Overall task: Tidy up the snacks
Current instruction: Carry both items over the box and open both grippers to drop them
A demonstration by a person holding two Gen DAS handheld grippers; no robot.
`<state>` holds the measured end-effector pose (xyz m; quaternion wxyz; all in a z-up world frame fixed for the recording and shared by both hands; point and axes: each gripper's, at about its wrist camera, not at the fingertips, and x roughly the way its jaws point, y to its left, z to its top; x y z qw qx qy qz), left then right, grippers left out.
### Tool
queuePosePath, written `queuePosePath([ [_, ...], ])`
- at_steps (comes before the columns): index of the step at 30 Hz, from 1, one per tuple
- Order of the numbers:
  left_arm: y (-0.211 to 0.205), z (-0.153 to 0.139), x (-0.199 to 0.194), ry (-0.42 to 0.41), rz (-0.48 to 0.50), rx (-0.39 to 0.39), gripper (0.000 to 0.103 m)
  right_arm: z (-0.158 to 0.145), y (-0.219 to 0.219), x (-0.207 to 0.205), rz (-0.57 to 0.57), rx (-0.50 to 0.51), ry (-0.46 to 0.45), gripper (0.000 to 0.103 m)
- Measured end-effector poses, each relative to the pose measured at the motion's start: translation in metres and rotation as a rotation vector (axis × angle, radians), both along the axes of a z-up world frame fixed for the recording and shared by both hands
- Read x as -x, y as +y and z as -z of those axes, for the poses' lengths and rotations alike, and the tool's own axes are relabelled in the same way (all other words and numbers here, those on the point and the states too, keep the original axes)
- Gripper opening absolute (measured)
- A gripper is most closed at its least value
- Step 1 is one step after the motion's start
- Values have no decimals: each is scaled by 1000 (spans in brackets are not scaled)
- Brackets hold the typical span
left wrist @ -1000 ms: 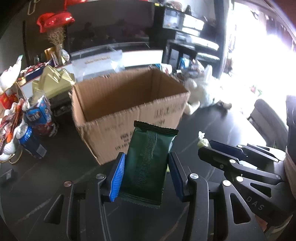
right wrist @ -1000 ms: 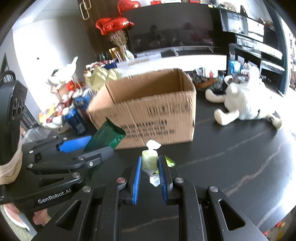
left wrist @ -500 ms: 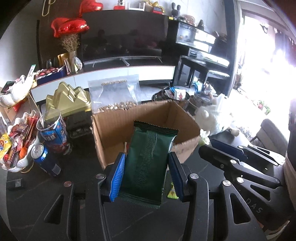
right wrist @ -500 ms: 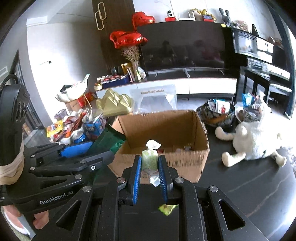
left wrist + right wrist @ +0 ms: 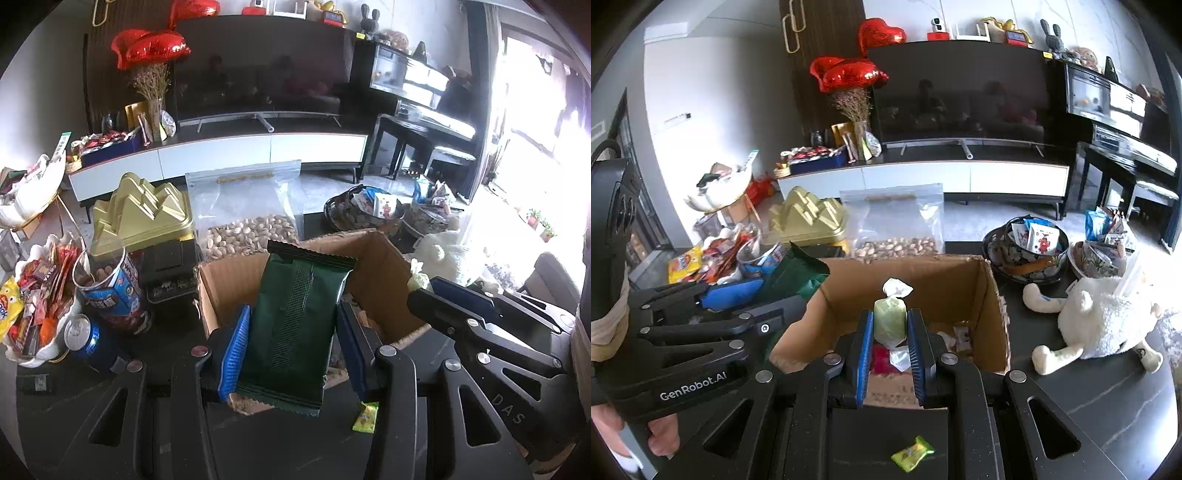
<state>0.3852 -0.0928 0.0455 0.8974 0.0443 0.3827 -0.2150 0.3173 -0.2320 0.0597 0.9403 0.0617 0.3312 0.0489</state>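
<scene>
My left gripper (image 5: 291, 336) is shut on a dark green snack packet (image 5: 295, 325) and holds it upright above the open cardboard box (image 5: 229, 280). My right gripper (image 5: 889, 334) is shut on a pale green wrapped candy (image 5: 890, 321) above the same box (image 5: 993, 314). Several small wrapped snacks lie on the box floor (image 5: 955, 338). The right gripper and its candy (image 5: 417, 282) show at the right of the left wrist view. A yellow-green candy (image 5: 911, 453) lies on the dark table in front of the box.
Behind the box stand a clear bag of pistachios (image 5: 251, 229) and a gold tray (image 5: 144, 210). A snack tub (image 5: 110, 291), a blue can (image 5: 83, 338) and a snack-filled white dish (image 5: 33, 310) are at left. Snack bowls (image 5: 1027, 247) and a white plush toy (image 5: 1097, 321) are at right.
Both grippers rose and moved forward from in front of the box to above its opening, each keeping its snack. The box interior has come into view.
</scene>
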Motion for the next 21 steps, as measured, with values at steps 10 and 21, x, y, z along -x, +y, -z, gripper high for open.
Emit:
queuePosePath([
  [10,0,8,-16,-10,-62,-37,63,8,-11,-19,54,17,20,42],
  [21,1,7,35,-64,-27,-30,65,19,-17,25,82,-12,19,42],
])
